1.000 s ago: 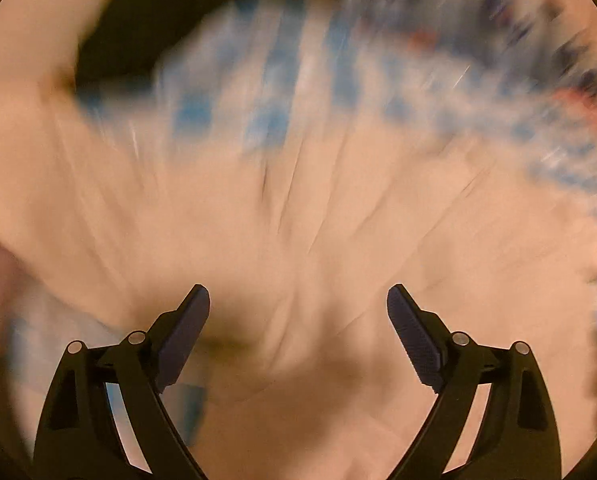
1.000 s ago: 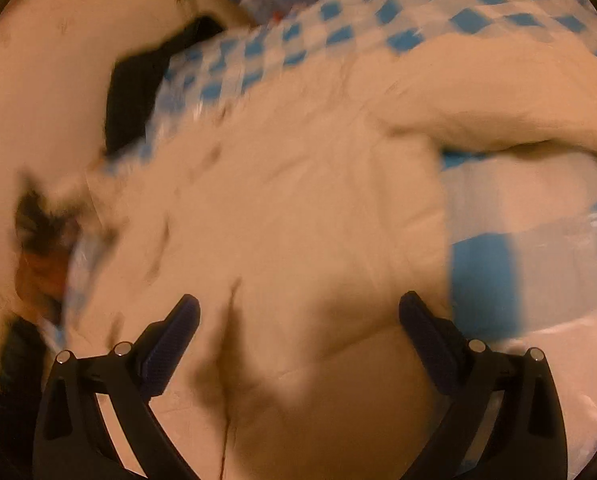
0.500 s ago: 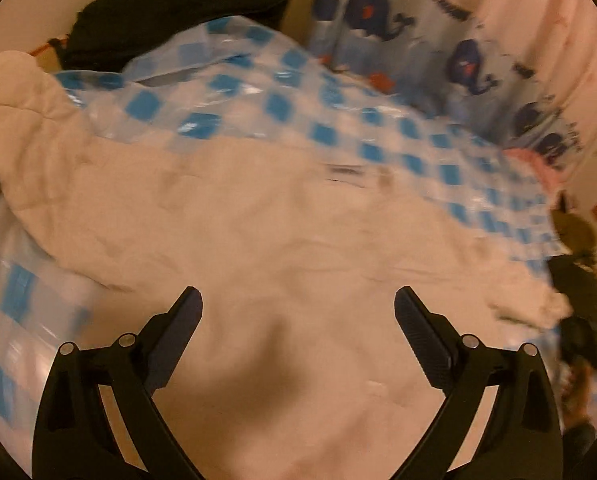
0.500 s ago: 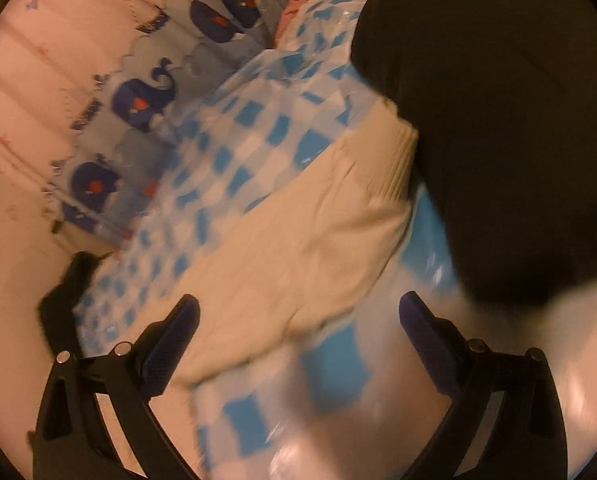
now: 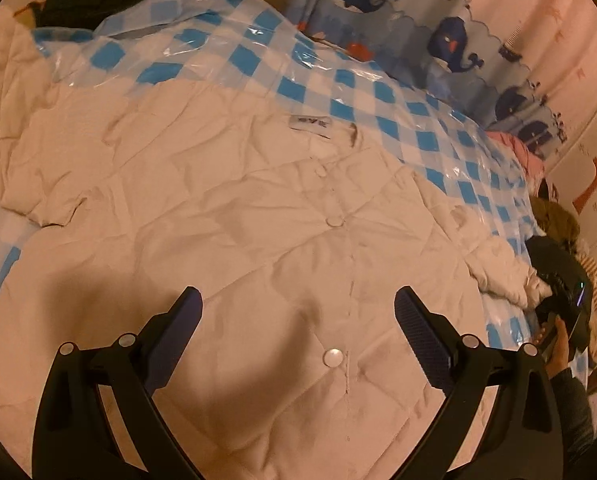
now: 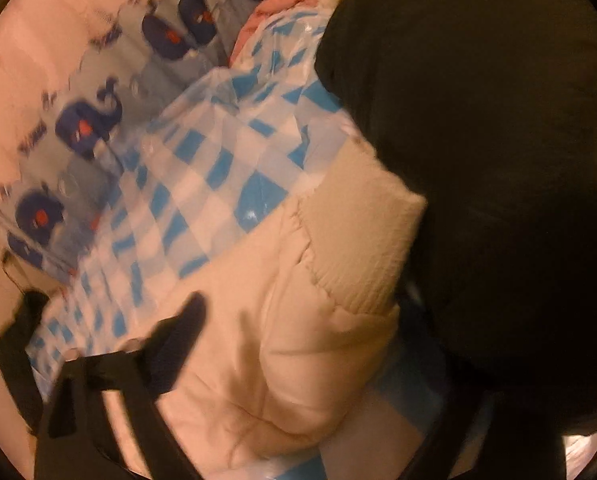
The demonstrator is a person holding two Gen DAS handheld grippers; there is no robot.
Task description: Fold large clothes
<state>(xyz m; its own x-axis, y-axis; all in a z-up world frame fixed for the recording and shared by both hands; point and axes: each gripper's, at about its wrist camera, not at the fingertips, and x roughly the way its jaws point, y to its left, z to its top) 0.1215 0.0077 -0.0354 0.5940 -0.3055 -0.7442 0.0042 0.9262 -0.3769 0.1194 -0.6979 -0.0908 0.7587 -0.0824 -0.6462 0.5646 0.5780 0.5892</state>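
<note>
Left wrist view: the jacket lies spread front-up on the checked sheet. Its snap placket runs from just beyond the left gripper straight away to the collar label, so the long axis follows the gripper's line of sight, collar at the far end near the whale curtain. One sleeve trails off to the right of the placket, its cuff beside the right gripper; the other bunches left of the collar. The left gripper hovers over the lower front with jaws spread wide, holding nothing.

Right wrist view: blurred. The sleeve runs away from the right gripper, its ribbed cuff at the far end against a dark garment. Only the left finger shows, alongside the sleeve; whether the jaws are apart I cannot tell. The right gripper is nearer the sleeve, so folding it toward the placket likely falls to that side.
</note>
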